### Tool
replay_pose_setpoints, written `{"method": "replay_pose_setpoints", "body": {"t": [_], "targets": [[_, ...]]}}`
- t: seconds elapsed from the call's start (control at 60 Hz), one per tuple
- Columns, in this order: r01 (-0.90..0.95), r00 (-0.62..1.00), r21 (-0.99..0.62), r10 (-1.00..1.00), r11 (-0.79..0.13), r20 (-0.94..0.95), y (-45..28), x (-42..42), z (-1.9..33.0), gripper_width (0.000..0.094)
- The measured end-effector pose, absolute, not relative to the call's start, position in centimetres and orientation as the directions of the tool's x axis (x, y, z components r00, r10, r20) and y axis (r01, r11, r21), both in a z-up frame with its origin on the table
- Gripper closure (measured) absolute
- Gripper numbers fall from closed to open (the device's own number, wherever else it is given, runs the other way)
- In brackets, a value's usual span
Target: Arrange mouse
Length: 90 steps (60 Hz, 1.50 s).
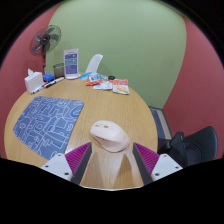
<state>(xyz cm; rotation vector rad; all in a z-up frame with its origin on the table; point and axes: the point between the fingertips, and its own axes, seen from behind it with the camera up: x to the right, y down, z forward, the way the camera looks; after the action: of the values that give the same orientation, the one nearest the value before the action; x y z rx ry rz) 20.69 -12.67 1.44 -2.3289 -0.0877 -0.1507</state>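
**Inspector:** Gripper view was the only source. What did the mouse [110,136] look like, and where was it?

**Assistant:** It was a pale, cream-coloured mouse with a rounded, humped back. It sat between the two fingers of the gripper [108,160], over the near part of the round wooden table [70,85]. The magenta pads [74,160] lay close along both flanks and appeared to press on it, so the fingers were closed to the mouse's width and had hold of it.

**Inspector:** What could not be made out?

**Assistant:** The mouse's underside was hidden, so I could not tell whether it rested on the table or was lifted. No cable or buttons were discernible. Small items at the far rim were hard to identify: a white box [71,63], some flat packets [112,84], a desk fan [45,43].

**Inspector:** Edges and room?

**Assistant:** A grey patterned mat [50,122] lay just beside the mouse, on the left. Bare wood stretched ahead of the fingers. The table's edge curved away on the right, with a black chair [190,145] beyond it.
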Motion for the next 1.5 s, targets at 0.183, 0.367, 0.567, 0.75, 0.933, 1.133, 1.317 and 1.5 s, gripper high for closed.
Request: {"method": "replay_pose_setpoints", "body": {"t": [0.183, 0.367, 0.567, 0.75, 0.933, 1.133, 1.317, 1.5], "targets": [[0.122, 0.992, -0.721, 0.068, -0.683, 0.103, -8.5, 21.5, -0.2, 0.0105], [0.059, 0.998, -0.733, 0.039, -0.677, 0.045, -4.6, 22.7, -0.8, 0.0121], [0.054, 0.998, -0.752, 0.043, -0.657, 0.035, -3.0, 22.1, -0.9, 0.0427], [-0.004, 1.0, -0.728, -0.023, -0.685, 0.016, -3.4, 22.3, -0.6, 0.055], [-0.031, 0.988, -0.761, -0.136, -0.648, 0.076, -4.7, 24.3, 3.9, 0.0573], [-0.04, 0.968, -0.883, -0.236, -0.468, 0.081, -4.3, 23.4, 17.7, 0.0573], [-0.041, 0.992, -0.932, -0.123, -0.361, 0.004, -2.8, 10.9, 24.3, 0.0573], [-0.052, 0.999, -0.861, -0.016, -0.506, -0.051, -2.7, -1.8, 12.9, 0.0572]]}}
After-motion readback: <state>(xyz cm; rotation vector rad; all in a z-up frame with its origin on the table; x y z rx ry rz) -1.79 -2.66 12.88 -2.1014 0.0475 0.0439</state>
